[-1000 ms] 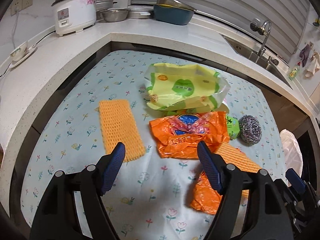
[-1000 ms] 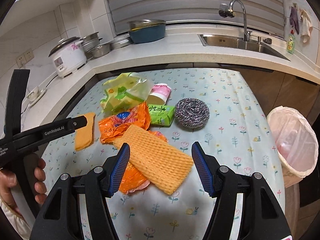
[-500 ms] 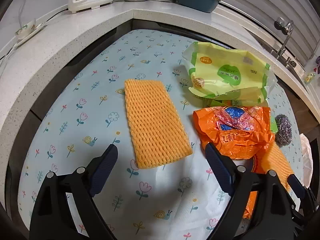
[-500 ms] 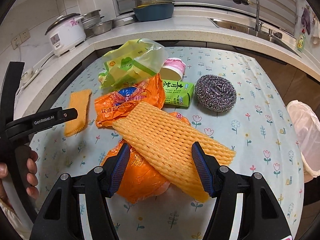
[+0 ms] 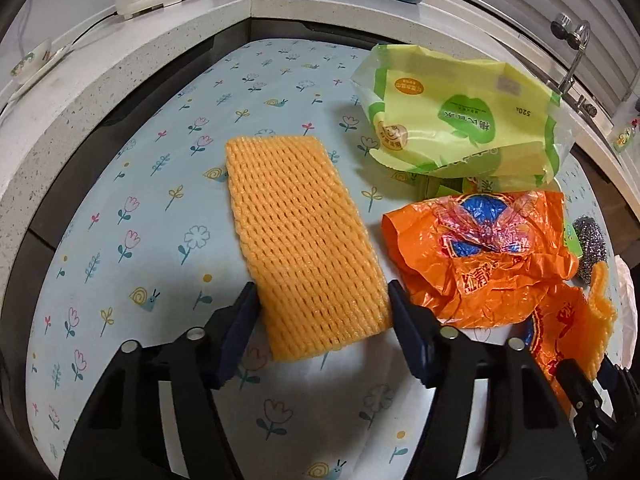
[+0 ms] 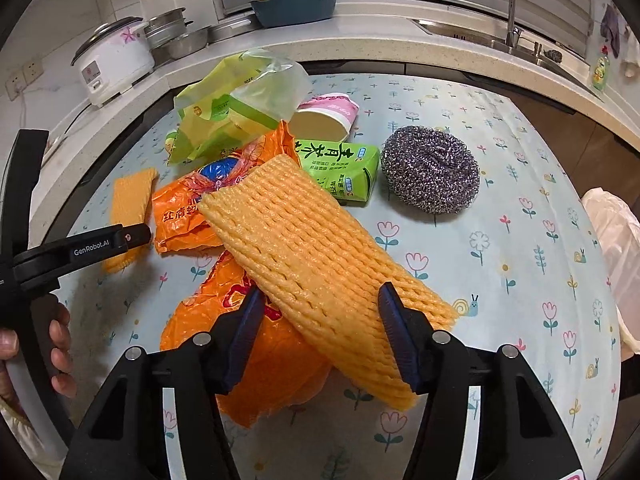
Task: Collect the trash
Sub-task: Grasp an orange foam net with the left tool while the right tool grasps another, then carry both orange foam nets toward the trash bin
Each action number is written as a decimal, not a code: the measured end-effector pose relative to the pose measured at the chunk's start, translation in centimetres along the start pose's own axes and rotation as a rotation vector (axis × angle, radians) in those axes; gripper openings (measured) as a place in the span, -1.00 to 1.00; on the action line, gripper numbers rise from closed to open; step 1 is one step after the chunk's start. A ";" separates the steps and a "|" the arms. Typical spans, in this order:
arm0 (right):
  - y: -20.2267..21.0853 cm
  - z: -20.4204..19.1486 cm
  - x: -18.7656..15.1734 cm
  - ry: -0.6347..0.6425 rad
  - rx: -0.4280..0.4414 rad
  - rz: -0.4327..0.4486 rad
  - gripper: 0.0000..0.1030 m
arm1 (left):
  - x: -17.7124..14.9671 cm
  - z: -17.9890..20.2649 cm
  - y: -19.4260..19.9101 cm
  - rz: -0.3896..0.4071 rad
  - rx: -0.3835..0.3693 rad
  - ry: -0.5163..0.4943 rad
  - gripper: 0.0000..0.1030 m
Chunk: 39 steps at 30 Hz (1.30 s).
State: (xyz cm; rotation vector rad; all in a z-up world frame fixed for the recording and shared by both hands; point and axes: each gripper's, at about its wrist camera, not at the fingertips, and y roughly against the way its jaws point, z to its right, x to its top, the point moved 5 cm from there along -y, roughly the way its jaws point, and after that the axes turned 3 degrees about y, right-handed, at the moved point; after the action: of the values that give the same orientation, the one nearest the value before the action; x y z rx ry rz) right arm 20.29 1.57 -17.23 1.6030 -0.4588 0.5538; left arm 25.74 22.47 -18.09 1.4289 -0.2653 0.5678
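My left gripper is open, its jaws on either side of the near end of an orange foam net lying flat on the flowered tablecloth. My right gripper is open around the near end of a second orange foam net, which lies on crumpled orange plastic bags. Behind them are another orange bag, a yellow-green wrapper, a green drink carton, a pink paper cup and a steel scourer. The left gripper also shows in the right wrist view.
A bin lined with a white bag stands past the table's right edge. A stone counter wraps the far side, with a rice cooker, pans, a blue bowl and a sink with tap.
Both grippers have moved forward and down. The left now straddles the flat foam net; the right now straddles the second net on the orange bags.
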 end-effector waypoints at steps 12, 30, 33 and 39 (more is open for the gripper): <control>3.4 2.2 0.9 -0.060 0.022 0.073 -0.74 | 0.8 1.8 5.0 0.081 -0.056 -0.011 -0.63; 13.2 8.2 1.6 -0.133 -0.014 0.265 -0.74 | -1.3 16.3 14.3 0.216 -0.214 -0.242 -0.63; 14.3 9.9 1.1 -0.152 -0.028 0.280 -0.74 | -2.4 18.8 15.1 0.220 -0.234 -0.286 -0.63; 16.1 13.4 0.0 -0.199 -0.055 0.300 -0.74 | -4.7 23.1 15.9 0.211 -0.273 -0.357 -0.63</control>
State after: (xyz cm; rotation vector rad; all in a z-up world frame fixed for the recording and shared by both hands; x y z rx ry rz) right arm 11.90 -13.42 -5.29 1.5530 -0.8661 0.6027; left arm 17.25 -0.50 -3.63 1.2367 -0.7563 0.4239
